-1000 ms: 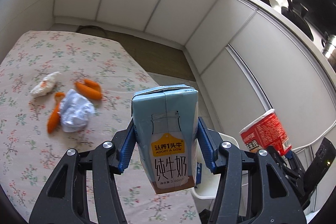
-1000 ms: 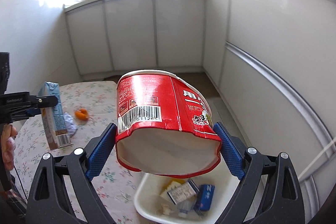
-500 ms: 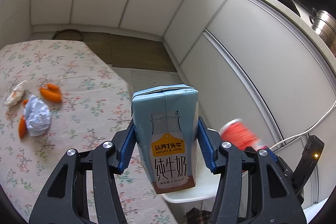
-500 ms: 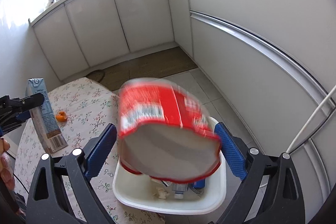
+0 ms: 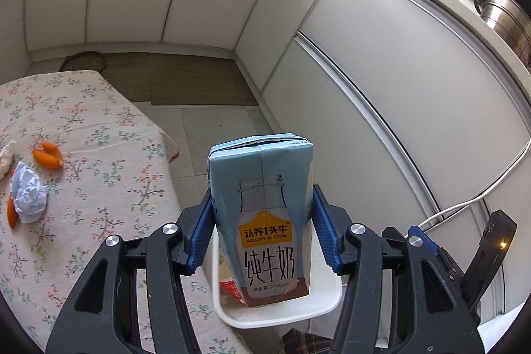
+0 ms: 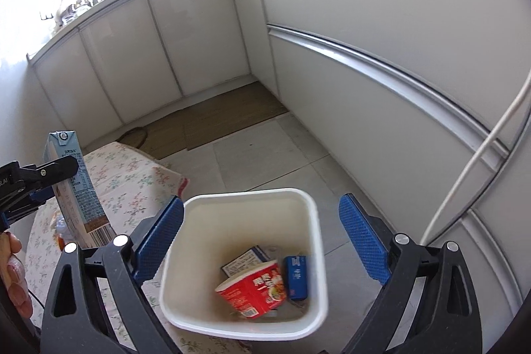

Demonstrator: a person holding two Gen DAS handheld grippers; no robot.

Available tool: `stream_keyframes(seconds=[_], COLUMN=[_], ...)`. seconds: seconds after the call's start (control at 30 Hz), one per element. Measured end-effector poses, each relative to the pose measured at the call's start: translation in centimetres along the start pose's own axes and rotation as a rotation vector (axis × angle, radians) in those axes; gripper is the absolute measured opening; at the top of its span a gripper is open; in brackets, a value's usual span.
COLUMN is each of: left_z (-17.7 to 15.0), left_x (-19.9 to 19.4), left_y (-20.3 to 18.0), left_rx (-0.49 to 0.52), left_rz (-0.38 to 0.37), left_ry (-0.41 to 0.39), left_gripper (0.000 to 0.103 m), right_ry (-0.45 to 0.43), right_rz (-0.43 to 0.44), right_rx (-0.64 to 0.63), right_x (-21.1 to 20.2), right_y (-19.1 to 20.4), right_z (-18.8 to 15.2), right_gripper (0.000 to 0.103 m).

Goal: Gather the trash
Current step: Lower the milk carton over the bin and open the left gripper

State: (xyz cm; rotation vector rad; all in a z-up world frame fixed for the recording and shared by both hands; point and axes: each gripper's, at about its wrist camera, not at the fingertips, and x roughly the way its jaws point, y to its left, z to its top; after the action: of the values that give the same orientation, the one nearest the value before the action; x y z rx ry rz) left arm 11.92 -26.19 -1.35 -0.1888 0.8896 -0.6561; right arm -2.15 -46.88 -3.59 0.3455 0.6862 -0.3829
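Note:
My left gripper [image 5: 262,231] is shut on a light-blue milk carton [image 5: 265,214], held upright over the white trash bin [image 5: 328,304]; the carton also shows in the right wrist view [image 6: 74,184]. My right gripper [image 6: 260,241] is open and empty above the bin [image 6: 313,221]. Inside the bin lie a red noodle cup [image 6: 254,289], a blue packet [image 6: 296,276] and a small box [image 6: 245,261]. On the floral table [image 5: 99,128] lie a crumpled white paper [image 5: 28,198], orange peels [image 5: 48,155] and a white wrapper [image 5: 5,160].
The bin stands on the tiled floor by the table's corner. White cabinets [image 6: 365,38] curve around the right and far sides. A white cable [image 6: 478,161] hangs at the right. A brown mat [image 5: 186,78] lies on the floor beyond the table.
My right gripper opened and the red noodle cup fell into the bin. My left gripper has moved to the right with the milk carton, from over the table to over the bin.

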Motion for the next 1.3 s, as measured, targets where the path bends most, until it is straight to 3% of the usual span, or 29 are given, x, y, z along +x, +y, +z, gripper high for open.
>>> stream_keyframes(seconds=[0.23,0.43,0.97,1.13,1.3], left_z=[0.1,0.2,0.0,-0.4,-0.5], left_x=[1.9,3.7,8.7,9.6,9.8], left_y=[-2.2,-4.3,-8.1,-8.2,-7.5], left_rx=[0.030,0.064,0.128,0.134,0.122], left_rz=[-0.018,-0.033,-0.027,-0.015,0.004], left_ry=[0.022,0.043,0.145,0.181,0.190], left_gripper=[0.052,0.052,0.053,0.064,0.068], right_ry=[-0.001,0.003,0.015,0.023,0.029], right_rz=[-0.132,-0.168,-0.184,-0.179,-0.175], right_rx=[0.049,0.098,0.137,0.140,0.129], right_x=[-0.3,-0.4,-0.4,-0.1,0.0], right_y=[-3.0,-5.5,-7.4,-7.5,-7.0], right_z=[0.4,0.5,0.4,0.5,0.4], right_gripper=[0.092,0.092,0.092,0.092,0.092])
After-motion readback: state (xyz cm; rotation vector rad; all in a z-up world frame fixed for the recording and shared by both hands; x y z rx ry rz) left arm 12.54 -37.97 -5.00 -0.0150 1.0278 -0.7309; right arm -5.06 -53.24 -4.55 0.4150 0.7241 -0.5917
